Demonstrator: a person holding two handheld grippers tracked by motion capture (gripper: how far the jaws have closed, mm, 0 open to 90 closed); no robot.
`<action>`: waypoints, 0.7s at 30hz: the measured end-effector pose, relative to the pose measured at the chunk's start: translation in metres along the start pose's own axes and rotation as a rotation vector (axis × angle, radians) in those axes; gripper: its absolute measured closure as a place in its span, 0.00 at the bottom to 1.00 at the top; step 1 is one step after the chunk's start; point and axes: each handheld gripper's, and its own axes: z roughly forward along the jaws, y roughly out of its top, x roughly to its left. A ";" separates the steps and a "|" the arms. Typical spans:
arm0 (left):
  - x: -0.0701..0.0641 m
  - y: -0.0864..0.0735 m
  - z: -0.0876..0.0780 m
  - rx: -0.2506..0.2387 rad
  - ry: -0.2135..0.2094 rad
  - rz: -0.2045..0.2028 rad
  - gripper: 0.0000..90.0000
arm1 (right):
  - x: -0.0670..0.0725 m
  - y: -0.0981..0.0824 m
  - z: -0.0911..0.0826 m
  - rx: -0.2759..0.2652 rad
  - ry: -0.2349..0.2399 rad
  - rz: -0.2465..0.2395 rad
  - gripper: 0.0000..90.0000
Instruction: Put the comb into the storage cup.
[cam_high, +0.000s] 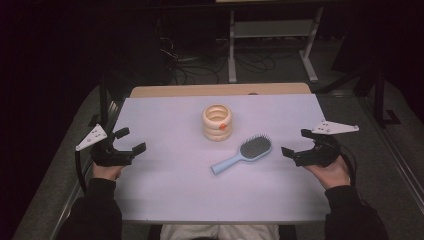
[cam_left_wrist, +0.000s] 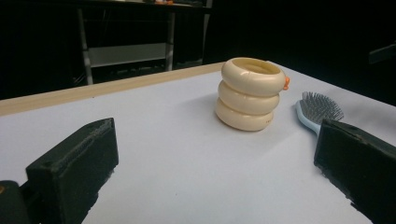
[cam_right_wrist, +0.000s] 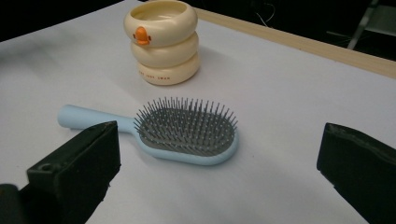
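Observation:
A cream three-ring holder (cam_high: 217, 122) with an orange duck beak stands upright near the middle of the white table (cam_high: 170, 175). A light blue hairbrush (cam_high: 243, 153) lies bristles up just right of and in front of it, handle toward the front left. My left gripper (cam_high: 131, 140) hovers open at the table's left edge, aimed at the holder (cam_left_wrist: 250, 94), with the brush head (cam_left_wrist: 319, 108) beyond its right jaw. My right gripper (cam_high: 295, 142) is open at the right edge, facing the hairbrush (cam_right_wrist: 182, 131) and the holder (cam_right_wrist: 162, 41). Both hold nothing.
A wooden strip (cam_high: 220, 89) runs along the table's far edge. Behind it are a white metal frame (cam_high: 272, 35) and loose cables on a dark floor. Open tabletop lies in front of the brush and around both grippers.

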 end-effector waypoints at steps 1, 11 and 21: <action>0.000 0.000 0.000 0.000 -0.001 -0.001 0.00 | 0.001 0.001 0.000 0.001 0.003 -0.002 0.00; -0.001 0.000 0.000 0.000 -0.001 0.002 0.00 | 0.010 0.017 0.011 0.039 0.052 -0.038 0.00; -0.001 0.000 0.000 0.001 0.002 0.001 0.00 | 0.015 0.027 0.018 0.043 0.070 -0.048 0.00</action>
